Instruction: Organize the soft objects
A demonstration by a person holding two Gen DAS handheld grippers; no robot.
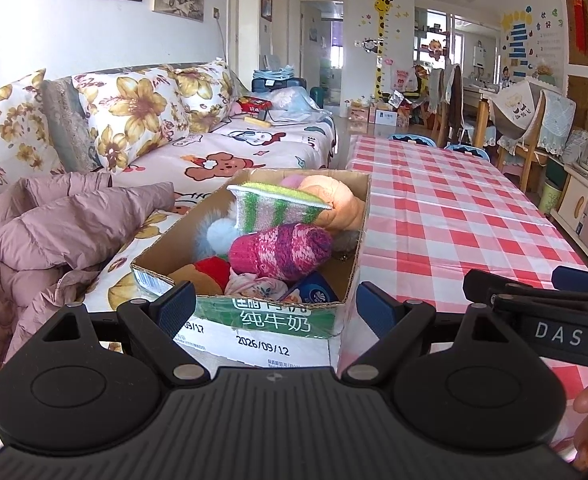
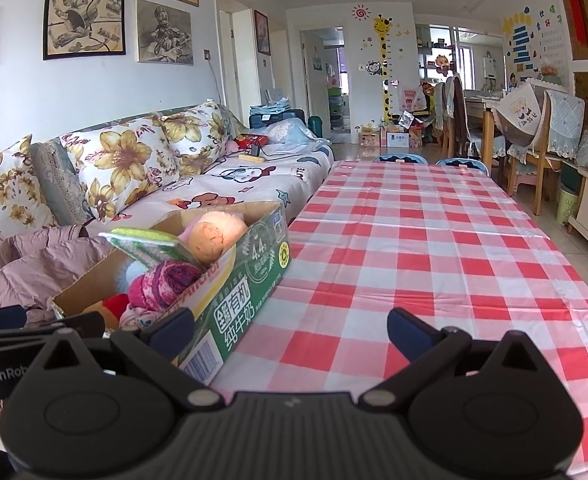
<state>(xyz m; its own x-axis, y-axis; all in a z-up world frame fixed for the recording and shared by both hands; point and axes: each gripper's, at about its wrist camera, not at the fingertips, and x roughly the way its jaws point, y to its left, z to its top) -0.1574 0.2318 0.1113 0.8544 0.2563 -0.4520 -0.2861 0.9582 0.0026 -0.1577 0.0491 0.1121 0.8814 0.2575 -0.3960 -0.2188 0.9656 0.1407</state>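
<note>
Red-and-white checked cloth covers the long surface [image 2: 434, 248], and a cardboard milk carton box [image 1: 278, 320] sits at its near left corner, beside the sofa [image 1: 230, 148]. Soft things fill the box: a pink knitted hat [image 1: 282, 252] on top near the middle, a green-striped cloth pad [image 1: 274, 204] tilted behind it, a peach plush toy [image 1: 334, 200] at the far right, a pale blue fluffy ball [image 1: 220, 232] on the left, a red and orange plush [image 1: 206, 272] at the near left, and a blue tissue pack [image 1: 314, 290] at the near right, half hidden by the box wall. What lies lower in the box cannot be made out.

Just before the box's near end hangs the left gripper [image 1: 276, 306], jaws spread wide and holding nothing. At the box's right side is the right gripper [image 2: 290, 330], jaws likewise apart and empty, its left finger overlapping the box's printed side. A mauve padded jacket [image 1: 54, 232] lies crumpled on the sofa, partly cut off at the left edge.
</note>
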